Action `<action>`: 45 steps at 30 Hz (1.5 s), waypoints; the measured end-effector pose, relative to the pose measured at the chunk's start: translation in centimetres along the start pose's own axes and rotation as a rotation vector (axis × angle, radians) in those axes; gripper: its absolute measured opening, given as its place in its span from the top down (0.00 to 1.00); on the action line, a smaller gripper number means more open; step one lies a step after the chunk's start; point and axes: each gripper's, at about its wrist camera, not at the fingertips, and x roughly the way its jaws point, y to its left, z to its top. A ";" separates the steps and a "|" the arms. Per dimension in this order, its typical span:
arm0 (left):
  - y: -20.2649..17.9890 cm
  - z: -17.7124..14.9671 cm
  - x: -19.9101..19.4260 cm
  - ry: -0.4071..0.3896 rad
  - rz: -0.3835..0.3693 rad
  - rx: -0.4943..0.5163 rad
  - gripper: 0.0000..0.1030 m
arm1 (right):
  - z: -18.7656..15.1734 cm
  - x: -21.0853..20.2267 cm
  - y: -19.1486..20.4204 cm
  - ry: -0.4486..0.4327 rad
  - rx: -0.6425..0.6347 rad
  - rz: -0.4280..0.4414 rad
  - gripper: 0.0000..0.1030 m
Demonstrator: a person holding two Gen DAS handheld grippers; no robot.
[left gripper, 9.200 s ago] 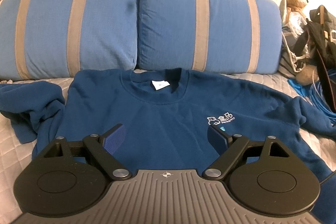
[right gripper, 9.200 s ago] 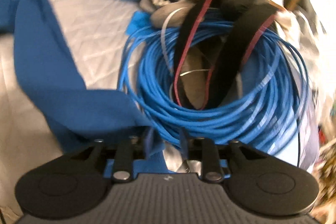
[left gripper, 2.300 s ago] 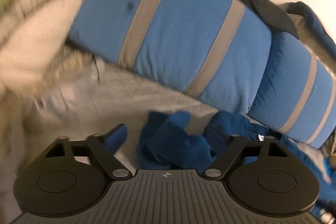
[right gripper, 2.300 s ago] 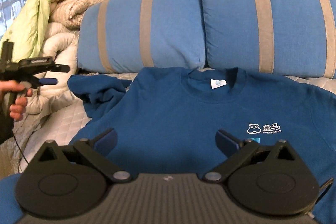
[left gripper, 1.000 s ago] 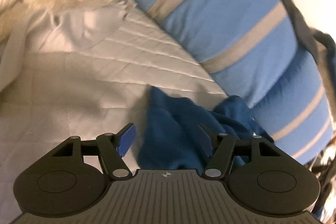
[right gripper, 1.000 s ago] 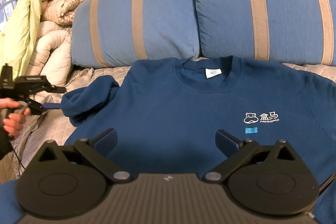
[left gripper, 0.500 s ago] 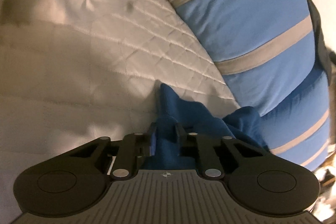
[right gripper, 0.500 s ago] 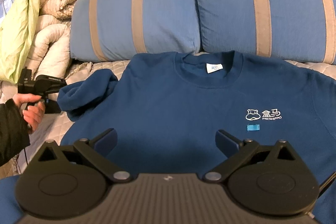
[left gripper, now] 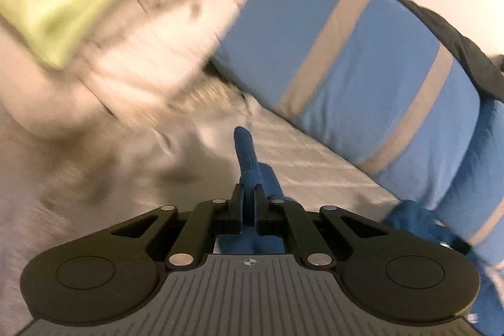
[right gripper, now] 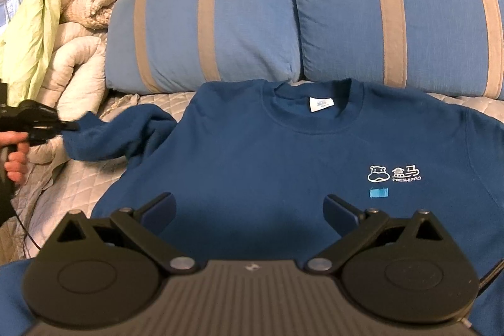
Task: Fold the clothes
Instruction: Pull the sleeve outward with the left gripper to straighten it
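Since half a second ago our left gripper (left gripper: 248,200), clamped on the sweatshirt's (right gripper: 283,166) cuff (left gripper: 244,144), has lifted it off the quilt (left gripper: 315,166); our right gripper (right gripper: 249,211) hovers spread wide.

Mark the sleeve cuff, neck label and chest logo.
sleeve cuff (left gripper: 245,144), left wrist view, ribbed tip beyond the jaws.
neck label (right gripper: 321,105), right wrist view, centre of white tag.
chest logo (right gripper: 393,174), right wrist view, white print.

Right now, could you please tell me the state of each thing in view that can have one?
Left gripper: fingers shut on the sleeve cuff.
Right gripper: fingers open, hovering over the sweatshirt, holding nothing.
Sweatshirt: flat, front up, unfolded.
Sleeve: bunched, cuff lifted off the bed.
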 end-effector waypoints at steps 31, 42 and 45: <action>11.3 -6.3 -11.4 -0.200 0.316 -0.250 0.38 | -0.1 -0.6 -0.4 -0.005 0.028 0.008 0.00; 18.1 -8.8 -8.2 -0.020 0.178 -0.553 0.38 | 0.0 -0.6 -0.5 -0.006 0.039 0.011 0.00; 18.9 -9.5 -7.3 -0.004 0.180 -0.584 0.39 | 0.0 -0.5 -0.5 -0.004 0.038 0.009 0.00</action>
